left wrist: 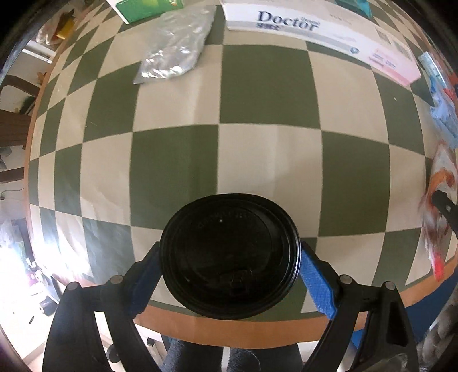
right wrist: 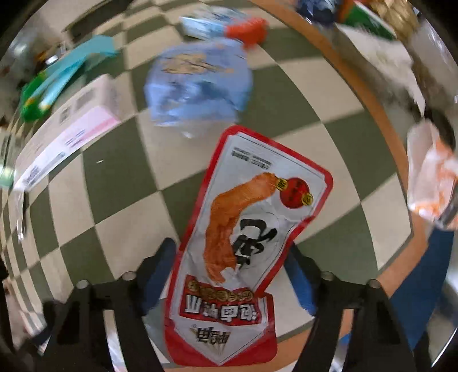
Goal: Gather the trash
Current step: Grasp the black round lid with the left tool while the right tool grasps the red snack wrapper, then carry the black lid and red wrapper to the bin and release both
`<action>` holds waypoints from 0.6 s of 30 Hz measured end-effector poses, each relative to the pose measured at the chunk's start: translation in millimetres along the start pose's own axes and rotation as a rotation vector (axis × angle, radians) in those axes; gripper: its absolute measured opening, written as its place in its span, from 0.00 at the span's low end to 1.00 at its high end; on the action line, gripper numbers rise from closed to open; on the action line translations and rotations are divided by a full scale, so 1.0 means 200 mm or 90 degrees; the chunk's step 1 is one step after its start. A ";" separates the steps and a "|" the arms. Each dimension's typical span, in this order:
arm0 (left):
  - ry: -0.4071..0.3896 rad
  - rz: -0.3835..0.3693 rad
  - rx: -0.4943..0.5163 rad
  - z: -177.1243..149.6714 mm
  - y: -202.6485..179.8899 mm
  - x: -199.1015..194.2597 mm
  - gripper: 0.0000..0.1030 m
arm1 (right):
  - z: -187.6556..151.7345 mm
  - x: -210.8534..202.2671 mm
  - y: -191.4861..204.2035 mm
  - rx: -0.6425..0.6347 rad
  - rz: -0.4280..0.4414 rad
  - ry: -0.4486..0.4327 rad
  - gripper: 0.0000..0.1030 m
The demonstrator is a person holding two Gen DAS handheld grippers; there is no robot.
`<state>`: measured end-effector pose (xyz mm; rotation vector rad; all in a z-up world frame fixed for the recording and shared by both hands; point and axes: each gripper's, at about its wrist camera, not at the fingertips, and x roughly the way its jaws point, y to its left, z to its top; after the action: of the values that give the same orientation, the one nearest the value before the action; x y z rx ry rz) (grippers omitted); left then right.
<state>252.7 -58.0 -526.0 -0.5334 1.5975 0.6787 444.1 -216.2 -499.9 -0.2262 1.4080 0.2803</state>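
A cup with a black plastic lid (left wrist: pixel 229 254) stands near the front edge of the checkered table (left wrist: pixel 266 91). My left gripper (left wrist: pixel 229 274) points down over it, one blue pad on each side of the lid's rim. I see no pad pressing on the cup. A red and white snack packet (right wrist: pixel 249 217) with a chicken-foot picture lies flat near the table's rim. My right gripper (right wrist: pixel 229 271) straddles its lower half, with the fingers (right wrist: pixel 157 271) just outside the packet's edges and not squeezing it. The same packet (left wrist: pixel 440 171) shows at the right edge of the left wrist view.
A crumpled silver foil bag (left wrist: pixel 174 48), a white "Doctor" box (left wrist: pixel 315 31) and a green box (left wrist: pixel 143 8) lie farther back. A blue plastic wrapper (right wrist: pixel 200 88) and a teal package (right wrist: pixel 65 74) lie beyond the packet. An orange-white bag (right wrist: pixel 432 177) shows past the table's wooden rim (right wrist: pixel 380 114).
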 end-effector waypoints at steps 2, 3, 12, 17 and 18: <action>-0.007 0.001 -0.003 -0.01 0.01 -0.01 0.87 | -0.01 -0.01 -0.01 -0.010 0.020 -0.009 0.29; -0.009 0.000 -0.005 0.00 0.01 -0.02 0.87 | -0.01 0.00 -0.02 -0.012 0.029 -0.004 0.28; -0.061 -0.021 -0.015 0.01 0.11 -0.23 0.87 | -0.09 -0.11 -0.06 -0.016 0.125 -0.039 0.16; -0.114 -0.035 -0.012 -0.16 0.16 -0.44 0.87 | -0.12 -0.24 0.02 -0.011 0.170 -0.047 0.16; -0.123 -0.037 -0.011 -0.18 0.17 -0.46 0.87 | -0.15 -0.29 -0.01 -0.015 0.175 -0.052 0.15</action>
<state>215.2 -62.8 -427.7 -0.5100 1.3920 0.6800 408.1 -230.3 -446.9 -0.0392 1.3540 0.5269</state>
